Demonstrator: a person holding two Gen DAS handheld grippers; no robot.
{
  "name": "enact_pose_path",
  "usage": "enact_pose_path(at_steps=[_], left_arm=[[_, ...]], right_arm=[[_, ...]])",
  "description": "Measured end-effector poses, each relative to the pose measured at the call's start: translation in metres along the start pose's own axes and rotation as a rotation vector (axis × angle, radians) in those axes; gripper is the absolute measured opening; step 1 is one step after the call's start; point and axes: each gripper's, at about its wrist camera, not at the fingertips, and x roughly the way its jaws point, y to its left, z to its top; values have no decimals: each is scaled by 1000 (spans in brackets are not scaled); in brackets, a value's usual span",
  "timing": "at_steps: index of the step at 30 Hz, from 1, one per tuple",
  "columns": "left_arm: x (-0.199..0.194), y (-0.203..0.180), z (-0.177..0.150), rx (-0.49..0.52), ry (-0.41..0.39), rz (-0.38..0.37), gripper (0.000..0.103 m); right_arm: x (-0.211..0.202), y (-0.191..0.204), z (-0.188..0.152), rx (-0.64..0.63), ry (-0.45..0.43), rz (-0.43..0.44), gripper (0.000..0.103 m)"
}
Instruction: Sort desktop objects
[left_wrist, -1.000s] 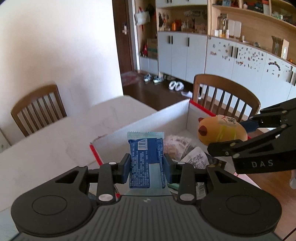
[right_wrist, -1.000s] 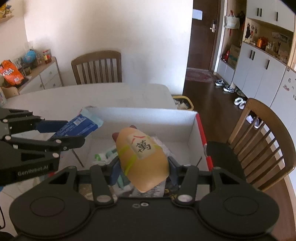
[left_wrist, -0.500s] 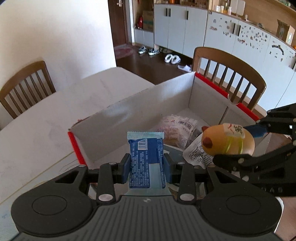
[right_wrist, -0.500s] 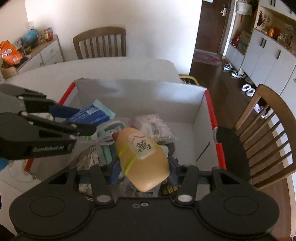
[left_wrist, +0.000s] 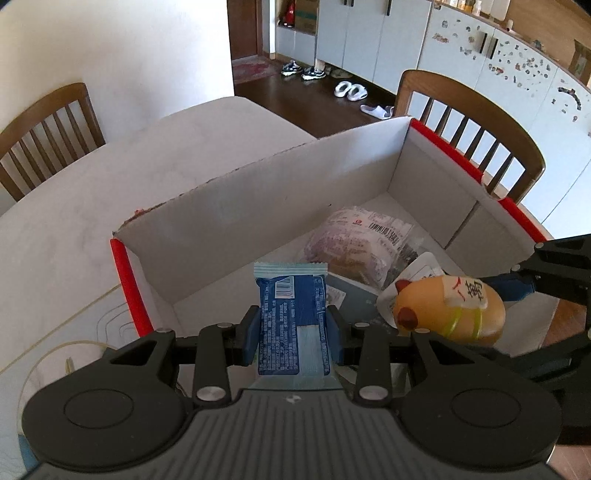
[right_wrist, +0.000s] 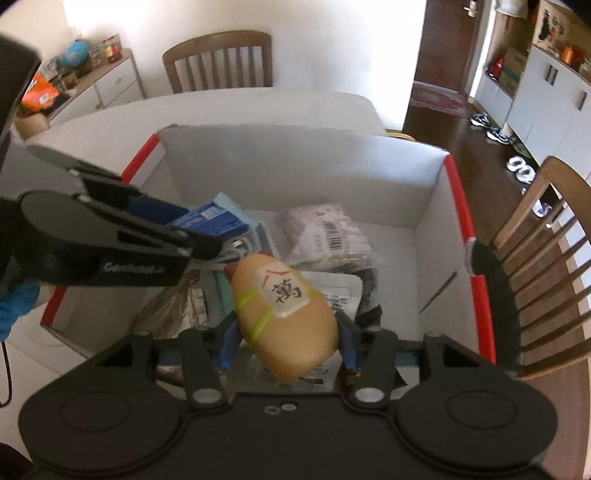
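Since a second ago I have carried both grippers over the box. Left jaws grip the light, crinkly packet mid-body; right jaws pinch the soft toy at its waist.

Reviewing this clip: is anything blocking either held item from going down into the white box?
No lid or flap shows over the box. The left gripper holds the blue packet and the right gripper the tan toy above its open top. Only earlier items lie below, such as the barcode bag.
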Motion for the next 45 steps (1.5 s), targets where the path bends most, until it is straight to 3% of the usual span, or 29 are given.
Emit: enact_pose_path(at_steps=[15,19,23,25,27,45], left_arm=[[12,-4,-1,8,55,-3,37],[11,-6,-1,20,58,-11,43],[8,-5,-1,-7,45,-45,53],[5,-6,0,-8,33,-50,60],[2,-7,0,-6,21,-51,64],[-48,-6,-2,3,-60,-68,69]], right_arm=[[14,1,-2,-10,38,0,54],[11,-2,-4,-8,36,-4,55],[8,-3,-4,-2,34,-13,59],[6,-4,-5,2,25,-23,68],[2,-5,-5,2,15,-20,68],[-48,-5,-8,3,-68,-13,69]])
